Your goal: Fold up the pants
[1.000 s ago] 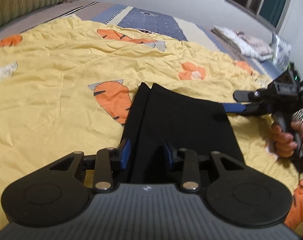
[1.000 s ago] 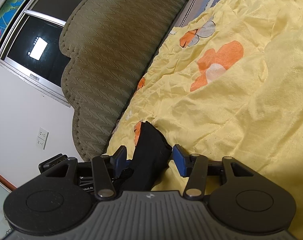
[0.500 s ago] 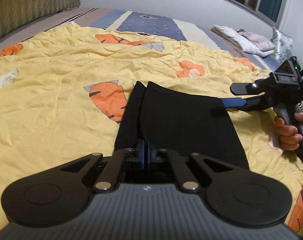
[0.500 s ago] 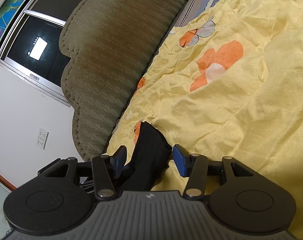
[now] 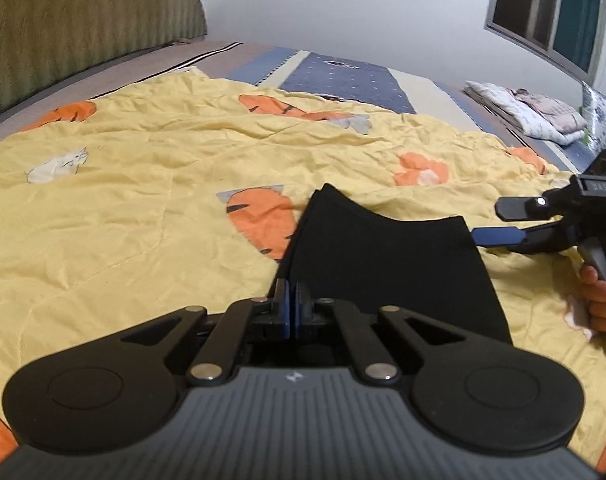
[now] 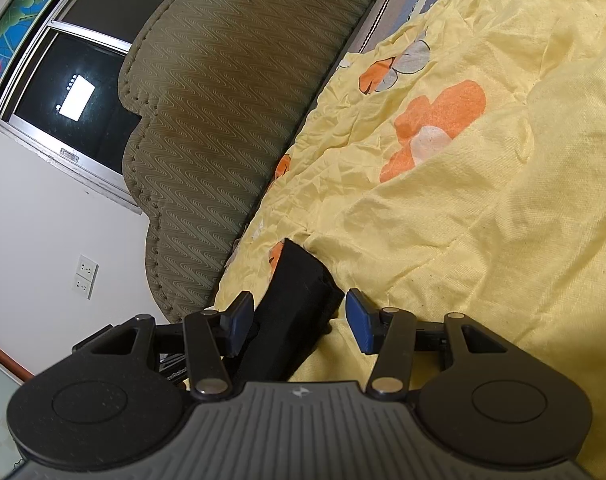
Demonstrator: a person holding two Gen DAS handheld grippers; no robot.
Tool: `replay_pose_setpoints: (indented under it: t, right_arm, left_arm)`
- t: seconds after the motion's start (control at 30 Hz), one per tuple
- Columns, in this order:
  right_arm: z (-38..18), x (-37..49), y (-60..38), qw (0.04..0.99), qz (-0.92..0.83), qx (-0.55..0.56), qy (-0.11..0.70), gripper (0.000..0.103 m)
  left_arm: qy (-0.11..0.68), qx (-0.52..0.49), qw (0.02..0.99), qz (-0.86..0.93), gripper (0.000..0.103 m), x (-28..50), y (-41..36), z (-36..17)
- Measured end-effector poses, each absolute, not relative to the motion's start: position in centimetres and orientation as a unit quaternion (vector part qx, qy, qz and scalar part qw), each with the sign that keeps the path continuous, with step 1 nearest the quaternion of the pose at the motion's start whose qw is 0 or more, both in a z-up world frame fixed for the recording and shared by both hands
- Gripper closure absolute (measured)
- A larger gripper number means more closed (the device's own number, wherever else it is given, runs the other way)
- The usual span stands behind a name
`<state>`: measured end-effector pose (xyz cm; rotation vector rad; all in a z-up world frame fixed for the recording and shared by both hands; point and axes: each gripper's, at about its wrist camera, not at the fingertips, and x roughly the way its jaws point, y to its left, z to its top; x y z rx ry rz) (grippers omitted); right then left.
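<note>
Black pants (image 5: 387, 260), folded into a flat panel, lie on a yellow quilt (image 5: 143, 208) with orange carrot prints. My left gripper (image 5: 291, 300) is shut on the near left edge of the pants and lifts it slightly. My right gripper (image 6: 299, 322) is open, its blue pads on either side of the pants' far right edge (image 6: 299, 304). In the left wrist view the right gripper (image 5: 499, 228) shows at the pants' right corner, held by a hand.
A green padded headboard (image 6: 223, 120) stands along the bed's edge. Folded laundry (image 5: 523, 112) lies at the far right of the bed. A blue patterned sheet (image 5: 343, 80) shows beyond the quilt. A window (image 6: 75, 92) is behind the headboard.
My left gripper closed on the near edge of the pants and has raised it a little. The right gripper stayed open around the far edge.
</note>
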<state>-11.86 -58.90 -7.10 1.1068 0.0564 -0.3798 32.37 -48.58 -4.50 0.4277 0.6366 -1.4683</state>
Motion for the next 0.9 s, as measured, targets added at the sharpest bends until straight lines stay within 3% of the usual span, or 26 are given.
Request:
replay_pose_setpoints:
  t: [0.27, 0.5, 0.57, 0.67, 0.9]
  right_arm:
    - [-7.2, -11.8, -58.8, 0.833, -0.178, 0.524, 0.028, 0.053]
    - [-7.6, -12.3, -59.2, 0.82, -0.16, 0.549, 0.01, 0.049]
    - [-7.3, -12.1, -59.1, 0.825, -0.157, 0.543, 0.016, 0.044]
    - [-6.6, -11.2, -58.5, 0.839, -0.153, 0.52, 0.038, 0.036]
    - [-5.9, -10.5, -58.0, 0.841, -0.165, 0.512, 0.058, 0.035]
  left_arm:
    - [0.307, 0.156, 0.699, -0.627, 0.1, 32.8, -48.6, -5.0]
    - [0.297, 0.13, 0.769, -0.551, 0.085, 32.9, -46.1, -3.2]
    - [0.288, 0.134, 0.786, -0.53, 0.085, 32.7, -44.6, -2.6]
    - [0.271, 0.115, 0.805, -0.515, 0.084, 31.9, -40.2, -0.8]
    - [0.25, 0.044, 0.847, -0.466, 0.079, 27.1, -22.5, 4.6]
